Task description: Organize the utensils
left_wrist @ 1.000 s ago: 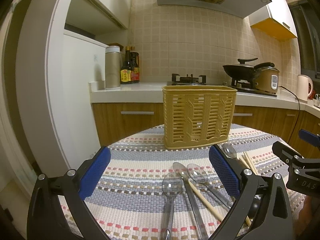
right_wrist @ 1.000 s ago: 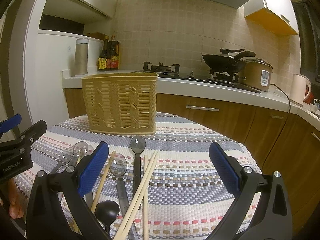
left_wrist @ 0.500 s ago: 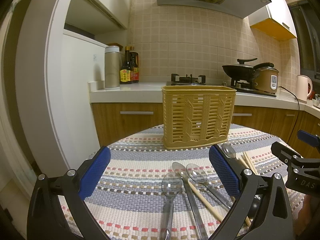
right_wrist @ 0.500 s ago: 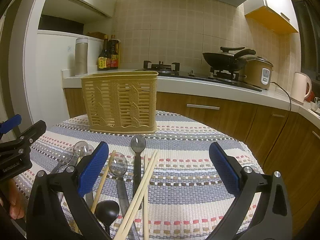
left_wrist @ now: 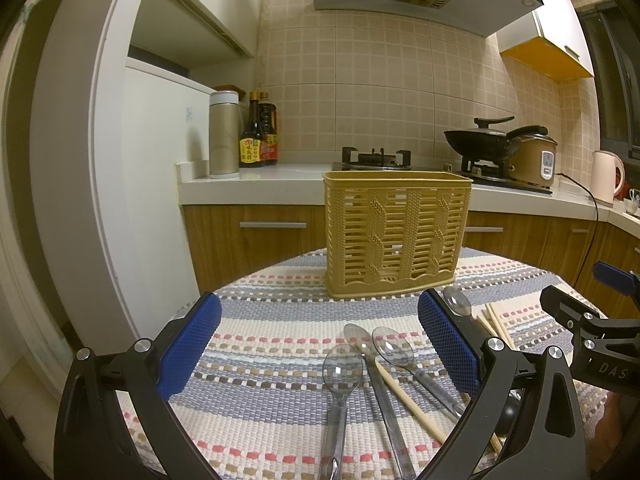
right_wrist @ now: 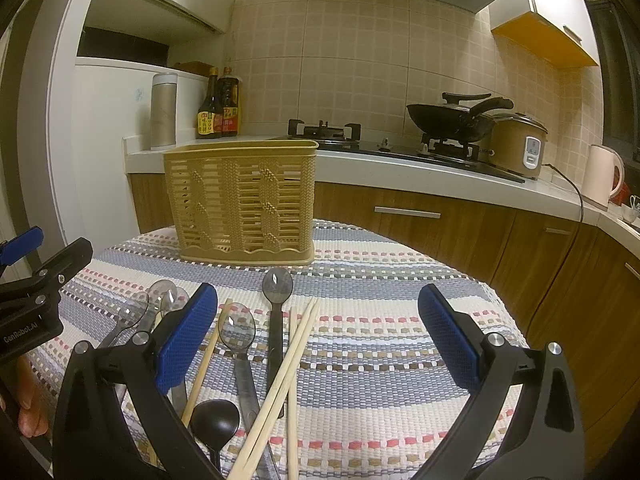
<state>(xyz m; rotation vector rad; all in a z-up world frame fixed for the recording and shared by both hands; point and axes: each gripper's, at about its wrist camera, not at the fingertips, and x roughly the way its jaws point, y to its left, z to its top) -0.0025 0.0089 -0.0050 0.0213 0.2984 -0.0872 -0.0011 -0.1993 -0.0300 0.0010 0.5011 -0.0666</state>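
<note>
- A tan plastic lattice basket [left_wrist: 396, 236] stands upright on the desk's striped woven cloth [left_wrist: 272, 320], its walls slatted with a raised braid pattern and a scalloped foot.
- In front of the basket lie three clear plastic spoons [left_wrist: 362, 354], bowls toward it, with a pale wooden chopstick [left_wrist: 408, 396] slanting under them.
- Further right of the basket's front lie a dark-handled clear spoon [right_wrist: 276, 312], a clear spoon with a metal-looking handle [right_wrist: 238, 344], a black ladle-like spoon [right_wrist: 215, 420] and crossed wooden chopsticks [right_wrist: 290, 368].
- My left gripper [left_wrist: 320, 344] has its jaws spread wide, blue ribbed pads empty; the three clear spoons lie between and below them.
- My right gripper [right_wrist: 318, 344] is likewise spread and empty, hanging over the chopsticks, the basket ahead and left.
</note>
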